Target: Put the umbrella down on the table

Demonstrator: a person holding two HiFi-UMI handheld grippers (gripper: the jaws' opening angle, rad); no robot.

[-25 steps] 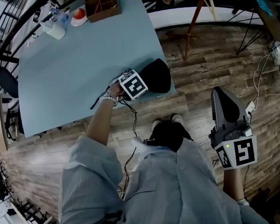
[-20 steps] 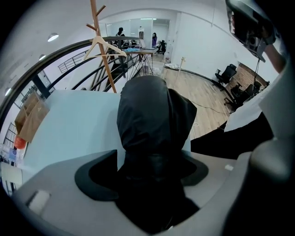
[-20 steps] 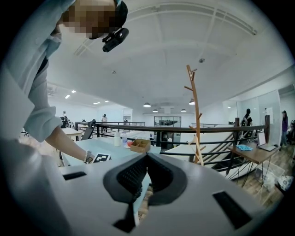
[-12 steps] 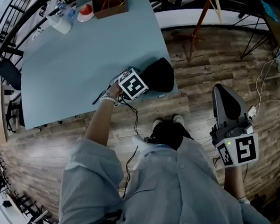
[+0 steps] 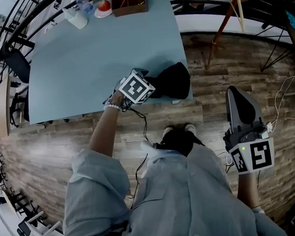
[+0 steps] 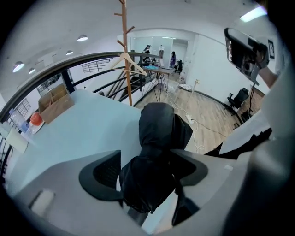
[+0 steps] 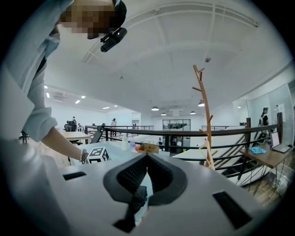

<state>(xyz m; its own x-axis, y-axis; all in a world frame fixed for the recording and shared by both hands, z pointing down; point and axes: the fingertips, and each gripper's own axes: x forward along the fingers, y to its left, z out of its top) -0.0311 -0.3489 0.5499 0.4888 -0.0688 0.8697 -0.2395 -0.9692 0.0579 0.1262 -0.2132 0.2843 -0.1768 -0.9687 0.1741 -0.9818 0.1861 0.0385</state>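
Umbrella (image 5: 174,81), black and folded, hangs over the near right corner of the blue table (image 5: 93,48) (whether it rests on the top, cannot tell). Left gripper (image 6: 147,170) clamps the fabric bundle, one jaw pressed to each side. Right gripper (image 7: 146,159) is low at the person's side, over wood floor (image 5: 223,60), jaws closed together, nothing between them.

Light blue table (image 5: 94,58) sits upper left. Wooden box (image 5: 129,1) and white cup (image 5: 76,18) at its top edge, black umbrella (image 5: 174,81) at the lower-right corner.
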